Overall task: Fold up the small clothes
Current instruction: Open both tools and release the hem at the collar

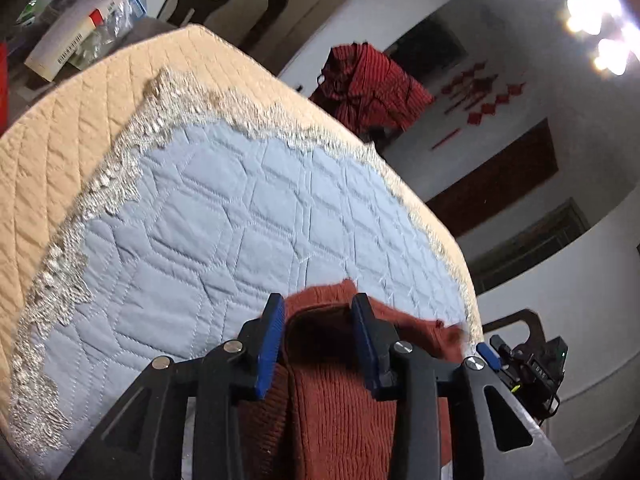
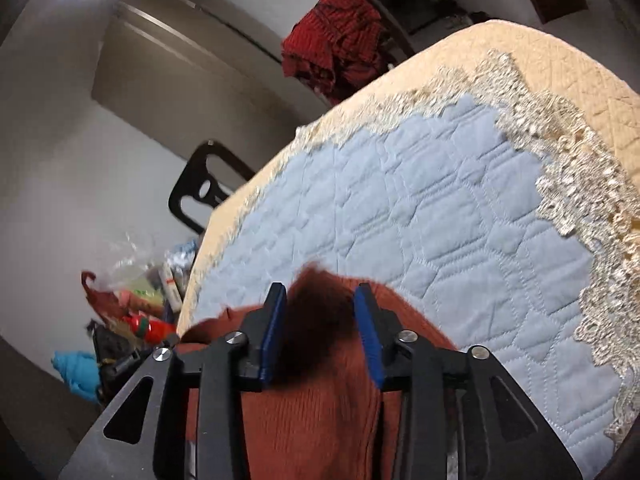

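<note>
Left wrist view: the left gripper point(image 1: 318, 340) has its blue pads point(image 1: 270, 344) partly apart, straddling a raised fold of the rust knit garment point(image 1: 332, 412) without visibly pressing it. Right wrist view: the right gripper point(image 2: 320, 334) stands likewise, jaws partly spread over a dark hump of the same garment point(image 2: 320, 420), gripping nothing that can be seen. The garment lies at the near edge of the blue quilted mat point(image 1: 224, 216), lace-trimmed, on a beige quilted cover point(image 1: 80, 120). Risk, as a judgement: with both folds unclamped, the springy knit may slump open, or a pad may drag a layer askew. Legible writing: only a barcode on a white box point(image 1: 68, 46); its text is unreadable.
</note>
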A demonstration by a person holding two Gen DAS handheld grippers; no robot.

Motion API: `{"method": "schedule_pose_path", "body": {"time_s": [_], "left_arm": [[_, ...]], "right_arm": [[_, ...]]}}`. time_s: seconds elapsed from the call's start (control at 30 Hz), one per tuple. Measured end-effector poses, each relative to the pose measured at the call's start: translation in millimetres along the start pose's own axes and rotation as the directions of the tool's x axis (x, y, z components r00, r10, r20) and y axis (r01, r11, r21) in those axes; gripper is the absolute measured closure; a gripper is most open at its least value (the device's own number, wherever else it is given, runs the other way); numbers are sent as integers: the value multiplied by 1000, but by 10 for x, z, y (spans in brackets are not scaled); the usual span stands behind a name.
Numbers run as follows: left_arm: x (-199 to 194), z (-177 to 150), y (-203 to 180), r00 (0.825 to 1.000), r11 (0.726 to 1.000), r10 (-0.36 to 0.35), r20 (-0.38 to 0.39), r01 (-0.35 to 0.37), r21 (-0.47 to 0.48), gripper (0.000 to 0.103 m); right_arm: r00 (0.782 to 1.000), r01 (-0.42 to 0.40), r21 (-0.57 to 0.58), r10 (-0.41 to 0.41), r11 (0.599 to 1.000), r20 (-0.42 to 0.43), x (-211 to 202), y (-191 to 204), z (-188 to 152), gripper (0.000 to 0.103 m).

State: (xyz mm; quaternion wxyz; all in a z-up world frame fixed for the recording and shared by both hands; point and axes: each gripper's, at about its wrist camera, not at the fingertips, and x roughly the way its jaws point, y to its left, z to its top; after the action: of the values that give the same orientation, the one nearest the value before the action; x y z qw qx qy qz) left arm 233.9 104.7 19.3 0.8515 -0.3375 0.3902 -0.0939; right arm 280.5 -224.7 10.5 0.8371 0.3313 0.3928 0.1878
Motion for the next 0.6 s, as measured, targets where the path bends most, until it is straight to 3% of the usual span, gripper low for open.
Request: {"method": "schedule_pose_path", "body": {"time_s": [0.13,0.3,0.53,0.6], "left_arm": [[-96,-49,-70,999,998,23,24,-24,58,66],[35,-68,-143,998,989,62,-17,-59,134,66],[315,-64,-276,983,954,173,-67,-150,261,66],[393,-66,-299,976,943,199,-85,-168,287,66]], "right_arm": [[999,28,-72,-27,997,19,-42,108,-3,66],[995,97,-155,-100,983,-12,64,165,-15,66],[969,204,-253,-232,946,-86,376,175,32,66],[963,211,-288,-249,934,-102,430,200,36,72]]}}
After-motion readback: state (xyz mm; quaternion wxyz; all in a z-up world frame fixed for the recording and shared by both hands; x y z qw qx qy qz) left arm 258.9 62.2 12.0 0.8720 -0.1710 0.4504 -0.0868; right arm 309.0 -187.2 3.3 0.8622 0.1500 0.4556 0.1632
